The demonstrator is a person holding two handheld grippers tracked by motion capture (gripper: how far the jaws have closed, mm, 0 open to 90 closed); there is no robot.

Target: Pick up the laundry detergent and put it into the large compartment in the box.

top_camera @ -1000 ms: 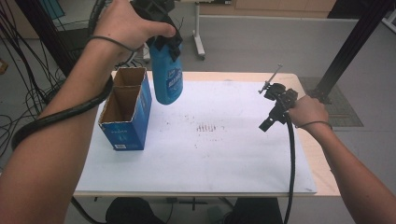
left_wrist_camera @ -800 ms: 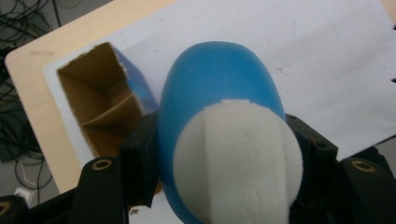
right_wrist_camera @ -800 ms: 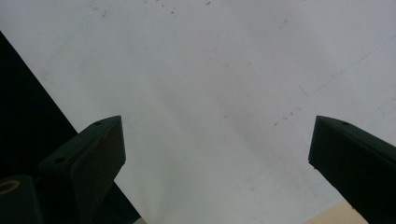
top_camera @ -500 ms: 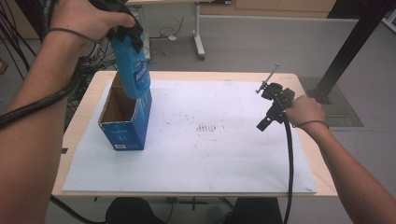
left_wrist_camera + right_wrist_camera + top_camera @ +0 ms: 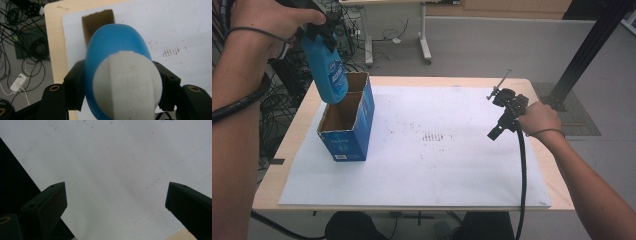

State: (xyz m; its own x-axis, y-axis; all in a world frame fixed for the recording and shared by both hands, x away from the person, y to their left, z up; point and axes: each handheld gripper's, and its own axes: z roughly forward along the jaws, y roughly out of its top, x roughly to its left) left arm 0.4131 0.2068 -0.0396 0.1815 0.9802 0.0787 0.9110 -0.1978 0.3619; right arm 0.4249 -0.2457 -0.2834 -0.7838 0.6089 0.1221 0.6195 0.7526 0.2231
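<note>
A blue bottle (image 5: 330, 75) with a white cap (image 5: 127, 85) hangs tilted in the air, its base just over the far end of an open blue cardboard box (image 5: 343, 145). My left gripper (image 5: 319, 27) is shut on the bottle's upper part. In the left gripper view the black jaws press both sides of the bottle (image 5: 115, 50), and the box opening (image 5: 97, 22) shows beyond it. My right gripper (image 5: 493, 134) hovers low over the right side of the white paper. Its jaws (image 5: 116, 197) stand wide open with nothing between them.
A white paper sheet (image 5: 437, 165) with faint dark marks covers most of the wooden table (image 5: 412, 81). Cables (image 5: 287, 80) lie on the floor to the left. A black post (image 5: 582, 55) rises at the right, and a table leg (image 5: 424, 35) stands behind.
My left hand has carried the bottle leftward, from beside the box's right side to over its open top. The right gripper has stayed where it was.
</note>
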